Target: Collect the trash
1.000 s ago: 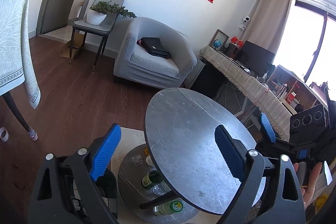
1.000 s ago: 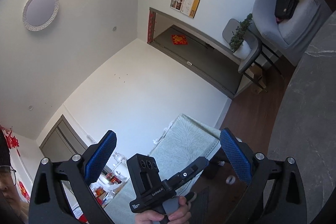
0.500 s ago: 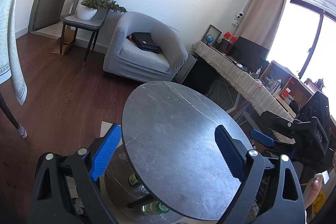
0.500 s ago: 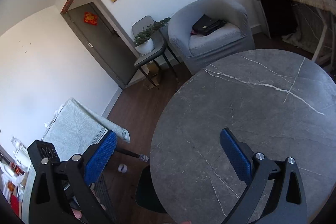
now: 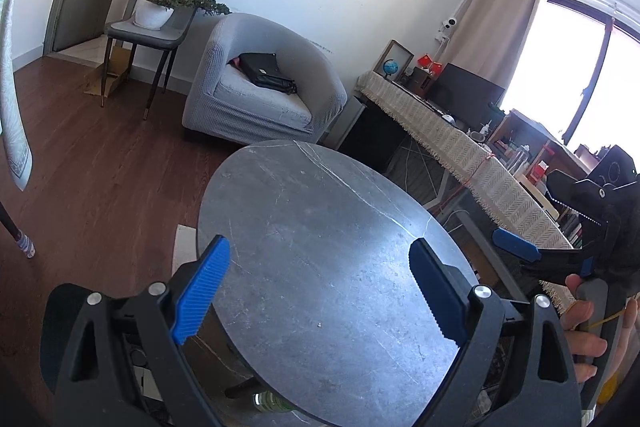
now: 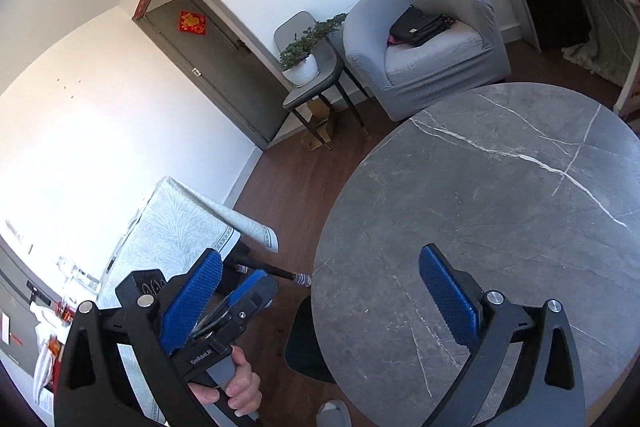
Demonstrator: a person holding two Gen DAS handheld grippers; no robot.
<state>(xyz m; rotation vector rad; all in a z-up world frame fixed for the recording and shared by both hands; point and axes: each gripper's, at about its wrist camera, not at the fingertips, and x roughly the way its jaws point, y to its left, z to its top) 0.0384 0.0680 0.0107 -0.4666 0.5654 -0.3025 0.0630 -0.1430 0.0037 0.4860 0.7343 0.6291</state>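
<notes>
My left gripper [image 5: 316,291] is open and empty, held above the near edge of a round grey marble table [image 5: 320,227]. My right gripper [image 6: 324,303] is open and empty over the same table's left edge [image 6: 500,227]. The right gripper also shows at the right of the left wrist view [image 5: 516,251]; the left gripper shows at the lower left of the right wrist view [image 6: 240,295]. A green-labelled bottle [image 5: 272,401] lies under the table, mostly hidden by its top. No trash shows on the tabletop.
A grey armchair [image 5: 260,83] with a black bag [image 5: 266,73] stands beyond the table. A grey chair with a potted plant [image 5: 168,3] is to its left. A cloth-covered desk [image 5: 460,151] runs along the right. A dark stool [image 6: 308,347] sits by the table.
Both grippers have swung down and in over the round table. The right wrist view went from ceiling and wall to the tabletop. The bottles under the table slid out of the left view.
</notes>
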